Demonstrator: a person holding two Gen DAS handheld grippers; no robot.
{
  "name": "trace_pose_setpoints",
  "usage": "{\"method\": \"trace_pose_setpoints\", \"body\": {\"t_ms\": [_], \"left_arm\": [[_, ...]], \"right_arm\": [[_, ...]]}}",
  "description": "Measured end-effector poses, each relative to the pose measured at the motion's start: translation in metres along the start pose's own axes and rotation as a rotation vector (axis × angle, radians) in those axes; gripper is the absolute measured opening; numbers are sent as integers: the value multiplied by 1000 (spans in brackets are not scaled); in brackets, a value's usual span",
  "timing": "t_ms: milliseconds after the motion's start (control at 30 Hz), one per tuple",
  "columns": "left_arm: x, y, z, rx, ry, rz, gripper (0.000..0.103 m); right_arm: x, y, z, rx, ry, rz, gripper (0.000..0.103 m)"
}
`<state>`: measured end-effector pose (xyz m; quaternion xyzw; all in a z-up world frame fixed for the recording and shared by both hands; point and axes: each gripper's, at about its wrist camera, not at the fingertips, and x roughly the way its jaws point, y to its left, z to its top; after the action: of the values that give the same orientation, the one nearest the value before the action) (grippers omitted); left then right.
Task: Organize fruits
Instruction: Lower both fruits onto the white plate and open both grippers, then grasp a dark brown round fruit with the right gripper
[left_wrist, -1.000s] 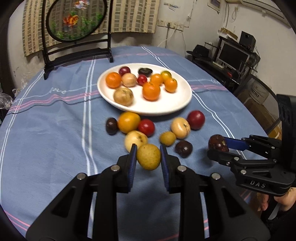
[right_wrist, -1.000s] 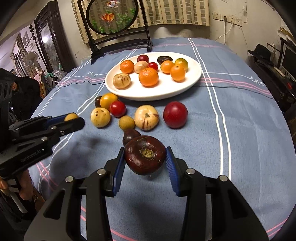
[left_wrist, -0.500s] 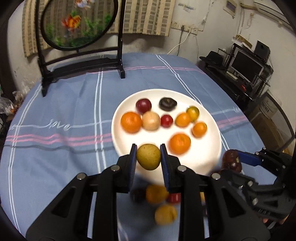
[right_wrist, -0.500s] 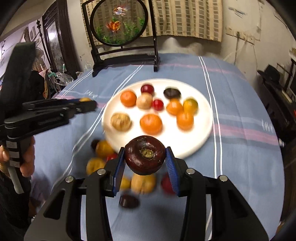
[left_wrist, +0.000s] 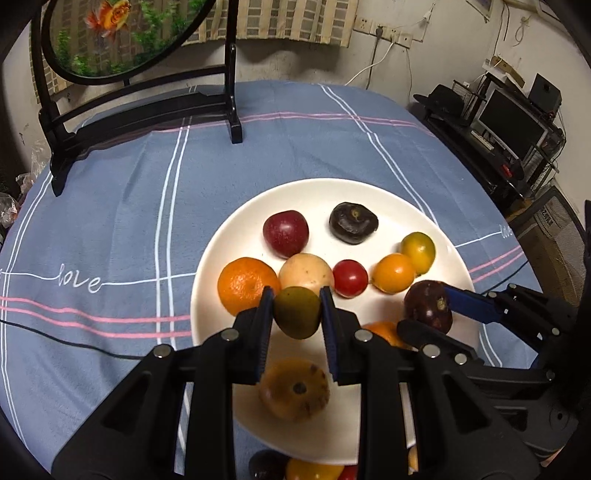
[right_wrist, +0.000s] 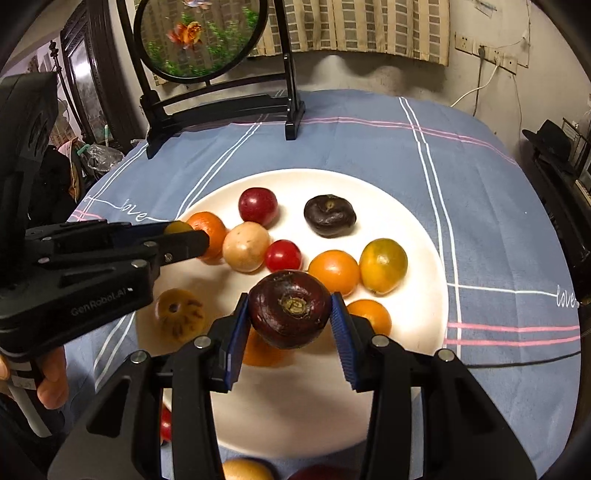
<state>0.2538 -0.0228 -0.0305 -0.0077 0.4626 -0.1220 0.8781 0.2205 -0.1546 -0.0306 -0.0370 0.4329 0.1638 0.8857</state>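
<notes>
1. While both tools hang over the round white ceramic plate (left_wrist: 229, 236), each carries a load: the left tool (left_wrist: 296, 314) is closed nearly to its limit on a small olive-yellow round fruit (left_wrist: 296, 313), and the right tool (right_wrist: 290, 314) is closed partway on a larger dark maroon round fruit (right_wrist: 290, 308).
2. Collision risk: seen from the right wrist, the left tool's tip lies just beside the orange mandarin (right_wrist: 208, 232) and the pale tan round fruit (right_wrist: 245, 252). A release or descent there would likely knock them across the plate.
3. Crowding: in my judgement the bare areas are the plate's far part beyond the wrinkled black fruit (right_wrist: 330, 216) and the near part below the right tool. Dropping on top of other fruit invites rolling.
4. Roll-off: round fruit let go from height may bounce over the shallow rim onto the blue striped tablecloth (left_wrist: 110, 221) covering the table.
5. Tool-to-tool contact: the two tools sit near each other above the plate; simultaneous lowering could bring them together.
6. Bruising: the maroon fruit is held only at its sides; squeezing harder may mark it.
</notes>
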Motion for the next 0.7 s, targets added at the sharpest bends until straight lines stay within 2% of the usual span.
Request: {"method": "trace_pose_setpoints", "body": {"t_ms": [33, 67, 100, 133, 300, 400, 567, 600, 700], "left_arm": [[2, 1, 1, -4, 2, 3, 27], [4, 1, 2, -9, 1, 5, 39], [4, 2, 3, -16, 0, 4, 48], [2, 3, 3, -27, -9, 2, 62], [-25, 8, -3, -44, -60, -1, 67], [-48, 5, -16, -37, -93, 21, 71], [-90, -5, -54, -22, -173, 53, 86], [-97, -7, -65, -16, -187, 68, 86], [-109, -12, -91, -3, -204, 103, 88]], "right_arm": [[1, 1, 2, -7, -7, -6, 47], [2, 2, 3, -17, -18, -19, 54], [2, 3, 3, -20, -28, -30, 67], [0, 3, 4, -23, -42, -43, 68], [-20, 2, -2, -30, -35, -83, 68], [-39, 2, -14, -9, -29, -57, 68], [-74, 15, -50, 18, -48, -13, 68], [-84, 19, -63, 31, -57, 9, 70], [-97, 30, -89, 38, -64, 16, 87]]}}
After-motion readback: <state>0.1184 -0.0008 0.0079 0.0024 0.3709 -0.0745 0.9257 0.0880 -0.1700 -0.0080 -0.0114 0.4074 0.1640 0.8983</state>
